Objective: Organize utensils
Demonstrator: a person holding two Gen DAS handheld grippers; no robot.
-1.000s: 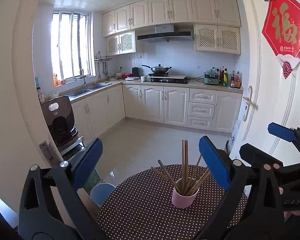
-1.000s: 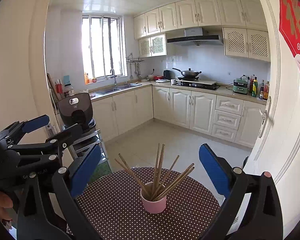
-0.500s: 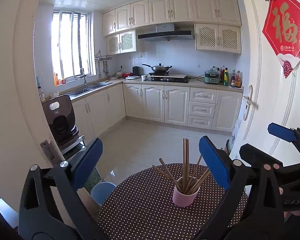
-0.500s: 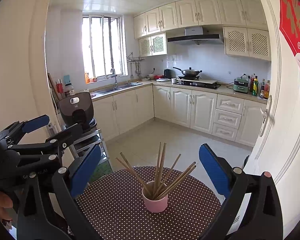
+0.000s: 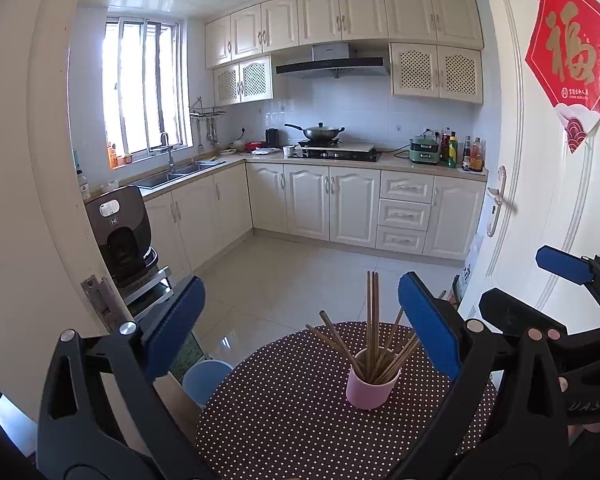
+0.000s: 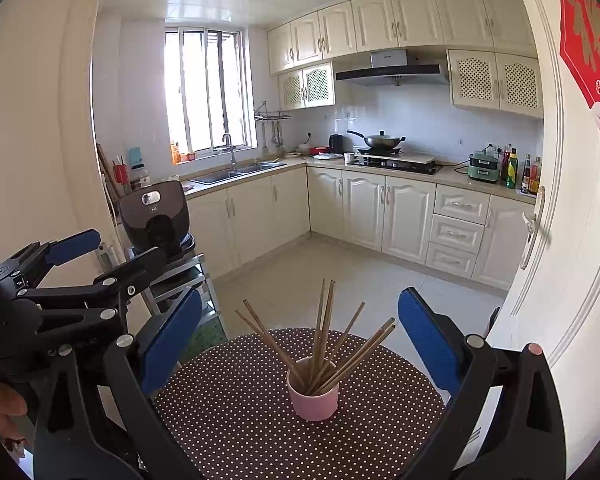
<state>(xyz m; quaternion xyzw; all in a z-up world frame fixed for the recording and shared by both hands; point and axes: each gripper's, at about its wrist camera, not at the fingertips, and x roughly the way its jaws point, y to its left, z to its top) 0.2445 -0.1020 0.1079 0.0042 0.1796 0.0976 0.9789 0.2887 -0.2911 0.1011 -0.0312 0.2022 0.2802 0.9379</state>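
A pink cup (image 5: 371,387) (image 6: 314,399) stands on a round table with a brown polka-dot cloth (image 5: 284,412) (image 6: 236,416). Several wooden chopsticks (image 5: 372,320) (image 6: 324,332) stand in the cup and fan outward. My left gripper (image 5: 300,332) is open and empty, held back from and above the cup. My right gripper (image 6: 300,340) is also open and empty, the cup centred between its blue pads. The right gripper shows at the right edge of the left wrist view (image 5: 548,292), and the left gripper at the left of the right wrist view (image 6: 72,268).
A blue bin (image 5: 206,378) stands on the floor left of the table. A dark appliance (image 5: 122,236) sits on a metal rack by the left wall. A white door (image 5: 512,184) stands close on the right. Kitchen cabinets (image 5: 332,204) line the far wall across a tiled floor.
Both grippers have drifted slightly, so the cup sits a little lower and nearer in both views. Both stay open and empty.
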